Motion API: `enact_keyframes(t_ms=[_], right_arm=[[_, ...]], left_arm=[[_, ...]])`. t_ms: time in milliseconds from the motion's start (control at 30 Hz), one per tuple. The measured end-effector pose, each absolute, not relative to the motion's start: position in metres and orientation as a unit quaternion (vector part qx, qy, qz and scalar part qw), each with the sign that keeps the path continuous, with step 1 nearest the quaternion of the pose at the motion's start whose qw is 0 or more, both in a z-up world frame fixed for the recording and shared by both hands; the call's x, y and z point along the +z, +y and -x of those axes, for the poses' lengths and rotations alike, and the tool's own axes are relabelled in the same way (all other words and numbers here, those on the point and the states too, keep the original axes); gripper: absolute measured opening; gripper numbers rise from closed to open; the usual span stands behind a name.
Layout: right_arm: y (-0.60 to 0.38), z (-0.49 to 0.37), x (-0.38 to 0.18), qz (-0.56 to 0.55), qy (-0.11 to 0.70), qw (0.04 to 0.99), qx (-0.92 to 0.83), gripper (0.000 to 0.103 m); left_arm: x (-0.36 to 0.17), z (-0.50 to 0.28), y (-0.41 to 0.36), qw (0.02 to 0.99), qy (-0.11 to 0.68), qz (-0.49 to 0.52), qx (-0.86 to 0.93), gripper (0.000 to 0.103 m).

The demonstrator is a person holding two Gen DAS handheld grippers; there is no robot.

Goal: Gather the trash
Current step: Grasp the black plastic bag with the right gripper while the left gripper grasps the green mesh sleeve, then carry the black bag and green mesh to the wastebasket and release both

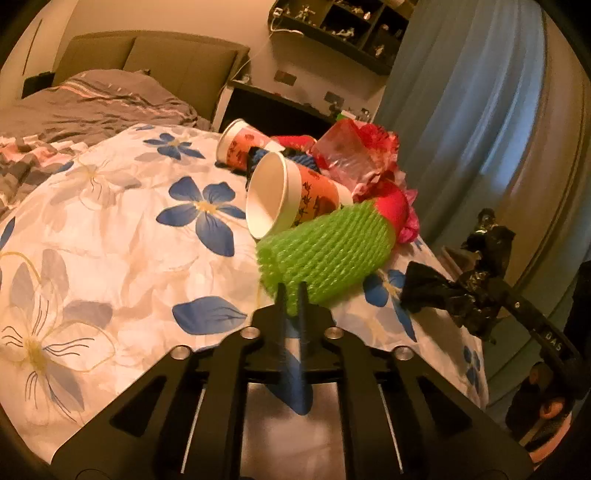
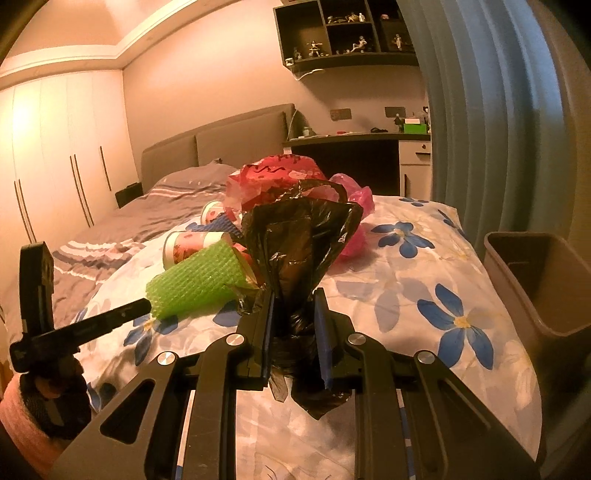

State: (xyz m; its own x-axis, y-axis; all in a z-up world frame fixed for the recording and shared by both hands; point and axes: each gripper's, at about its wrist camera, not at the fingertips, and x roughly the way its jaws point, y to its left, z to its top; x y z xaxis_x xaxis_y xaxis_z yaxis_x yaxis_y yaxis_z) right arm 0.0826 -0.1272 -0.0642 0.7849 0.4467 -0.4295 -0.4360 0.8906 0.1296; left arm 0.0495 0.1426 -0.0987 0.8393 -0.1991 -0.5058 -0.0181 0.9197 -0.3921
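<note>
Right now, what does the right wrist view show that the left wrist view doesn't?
Only the right wrist view shows the brown bin beside the bed and the wardrobe doors. Only the left wrist view looks into the white mouth of a paper cup. Both show the green foam net, the black bag pinched in the right gripper, and the floral quilt.

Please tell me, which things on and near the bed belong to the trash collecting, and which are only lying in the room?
For the job:
- green foam net, pinched by the left gripper
- black plastic bag, held by the right gripper
- two paper cups
- pink plastic bags
- bin

Only lying about:
- flowered quilt
- wall shelf with figurines
- desk
- curtain
</note>
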Motion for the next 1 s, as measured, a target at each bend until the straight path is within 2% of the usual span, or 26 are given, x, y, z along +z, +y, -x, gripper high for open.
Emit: enact_keyframes(t_ms=[67,100,133,167,300,333,400,433,467,567,1000], right_arm=[[-0.129,-0.082,-0.064,-0.012,0.23,0.945,0.233,0.021],[-0.13,-0.081,-0.065,-0.013,0.23,0.945,0.232,0.021],[-0.131,-0.081,-0.065,-0.013,0.23,0.945,0.232,0.021],[-0.132,-0.082,-0.064,-0.014,0.23,0.945,0.232,0.021],[-0.135,-0.082,-0.066,-0.017,0.232,0.946,0.228,0.021],[-0.135,-0.083,-0.066,-0.018,0.233,0.945,0.228,0.021],[-0.135,-0.083,-0.068,-0.018,0.235,0.945,0.227,0.021],[-0.135,-0.082,-0.068,-0.018,0.235,0.945,0.227,0.021],[-0.135,-0.081,-0.068,-0.017,0.235,0.945,0.228,0.021],[-0.137,-0.079,-0.068,-0.016,0.233,0.946,0.226,0.021],[-0.161,-0.07,-0.061,-0.02,0.219,0.954,0.206,0.021]], left_arm=[[-0.099,-0.051,0.143,0.938,0.28,0.201,-0.044,0.029],[-0.098,-0.051,0.144,0.937,0.277,0.207,-0.047,0.034],[-0.097,-0.05,0.144,0.937,0.271,0.214,-0.052,0.045],[-0.096,-0.05,0.144,0.937,0.267,0.217,-0.054,0.051],[-0.095,-0.056,0.138,0.937,0.272,0.213,-0.059,0.051],[-0.095,-0.06,0.136,0.935,0.275,0.214,-0.062,0.048],[-0.096,-0.065,0.132,0.933,0.281,0.212,-0.069,0.034],[-0.098,-0.068,0.129,0.932,0.287,0.208,-0.071,0.022],[-0.098,-0.07,0.126,0.932,0.291,0.205,-0.074,0.014],[-0.099,-0.07,0.12,0.932,0.291,0.2,-0.083,0.005],[-0.057,-0.024,0.1,0.953,0.234,0.162,-0.105,0.004]])
